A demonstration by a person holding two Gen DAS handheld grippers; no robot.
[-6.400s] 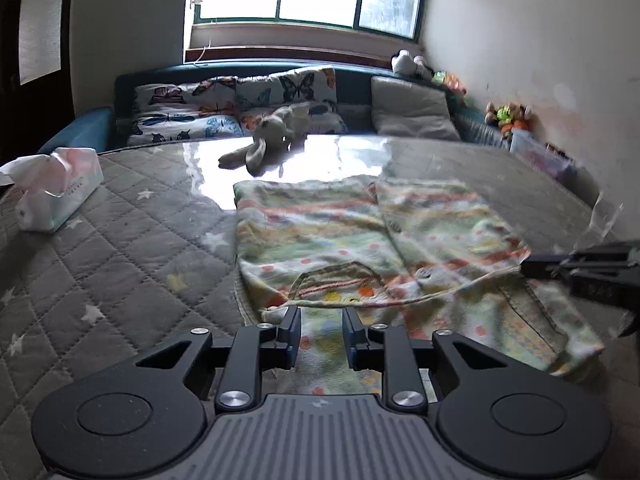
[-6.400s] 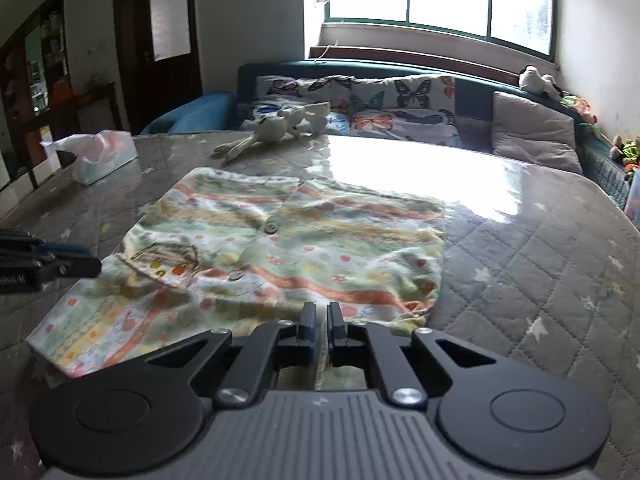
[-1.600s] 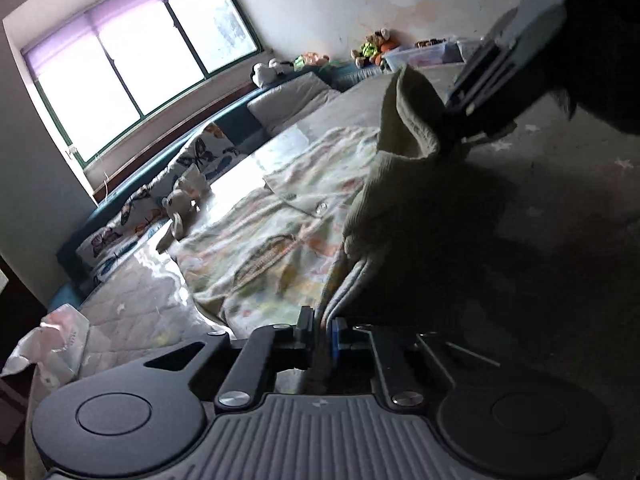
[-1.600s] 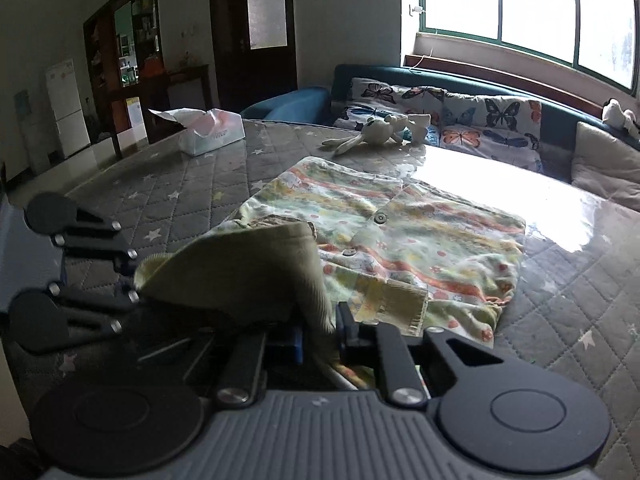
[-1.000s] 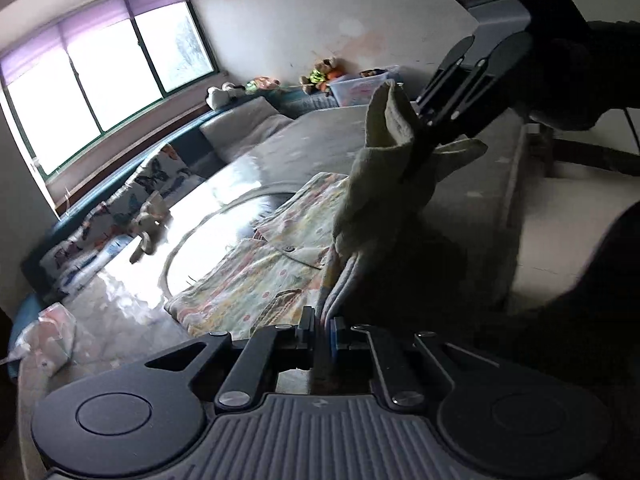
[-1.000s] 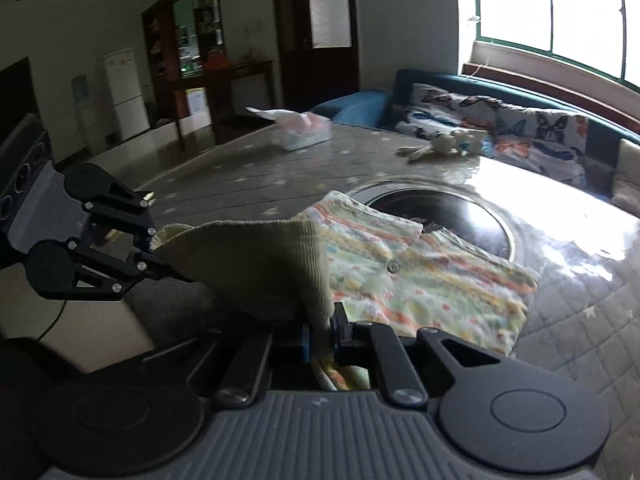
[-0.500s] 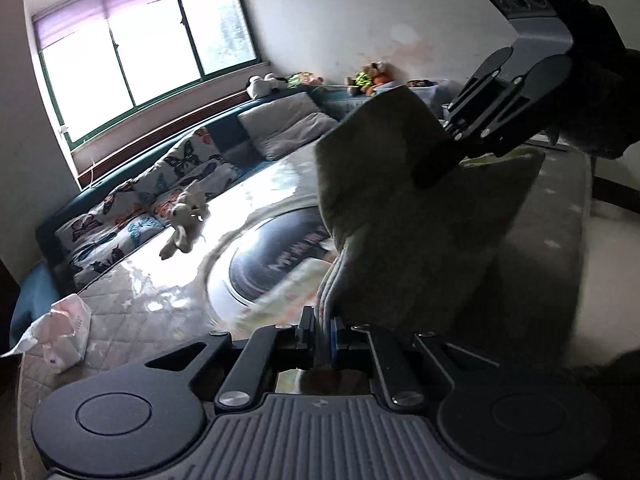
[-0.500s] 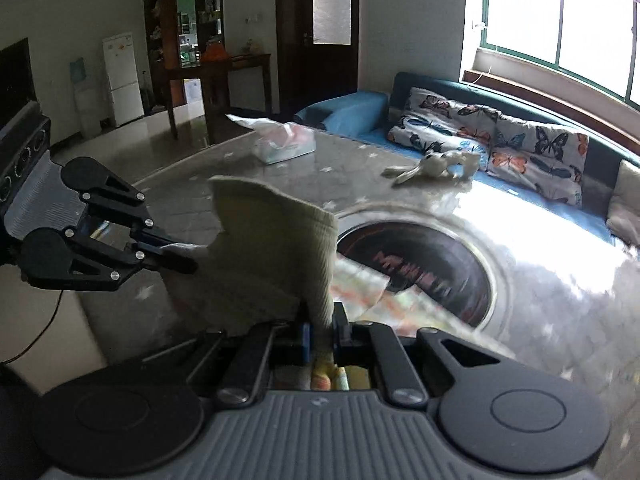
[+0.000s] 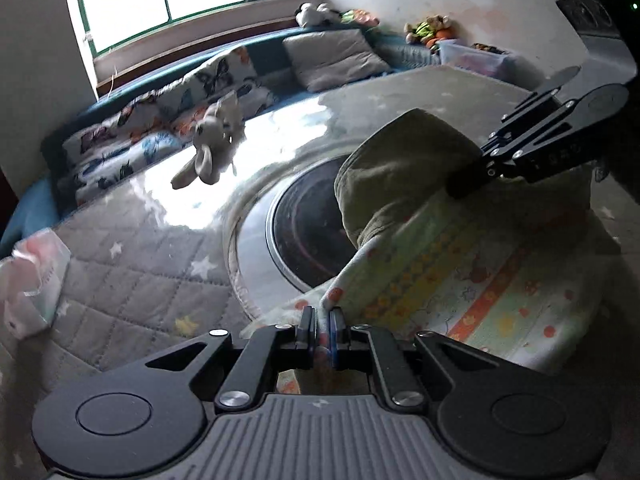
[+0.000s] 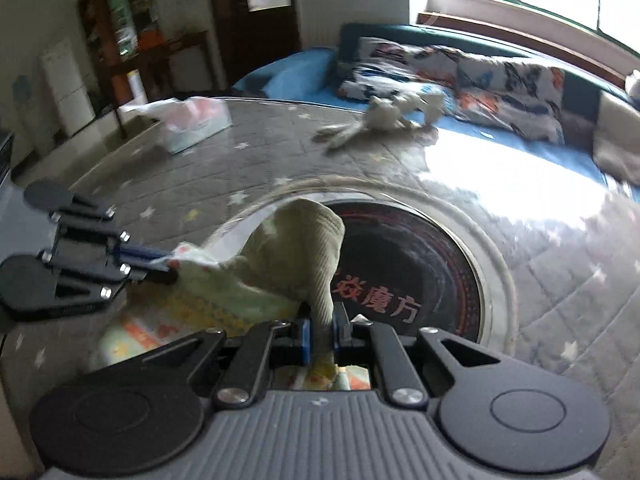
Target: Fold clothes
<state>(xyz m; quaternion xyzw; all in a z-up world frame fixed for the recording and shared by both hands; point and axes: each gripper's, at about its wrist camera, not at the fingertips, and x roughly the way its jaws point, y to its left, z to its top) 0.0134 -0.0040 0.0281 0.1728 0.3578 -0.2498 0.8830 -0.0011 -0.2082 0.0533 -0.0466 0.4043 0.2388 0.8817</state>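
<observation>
A small patterned garment (image 9: 472,276) with an olive ribbed cuff (image 9: 396,168) hangs between my two grippers above the round table. My left gripper (image 9: 322,316) is shut on one corner of it. My right gripper (image 10: 322,324) is shut on the other corner, by the ribbed cuff (image 10: 308,240). Each gripper shows in the other's view: the right one (image 9: 532,152) at the right, the left one (image 10: 132,268) at the left. The cloth sags between them, pattern side up.
A round quilted table (image 9: 132,280) has a black glass centre disc (image 10: 408,272). A tissue box (image 10: 192,124) and a plush rabbit (image 9: 212,144) lie on it. A sofa with butterfly cushions (image 10: 460,76) stands under the window.
The garment has been lifted off the table and swung toward me. It now sags lower between the grippers, with the patterned side showing and the black centre disc uncovered.
</observation>
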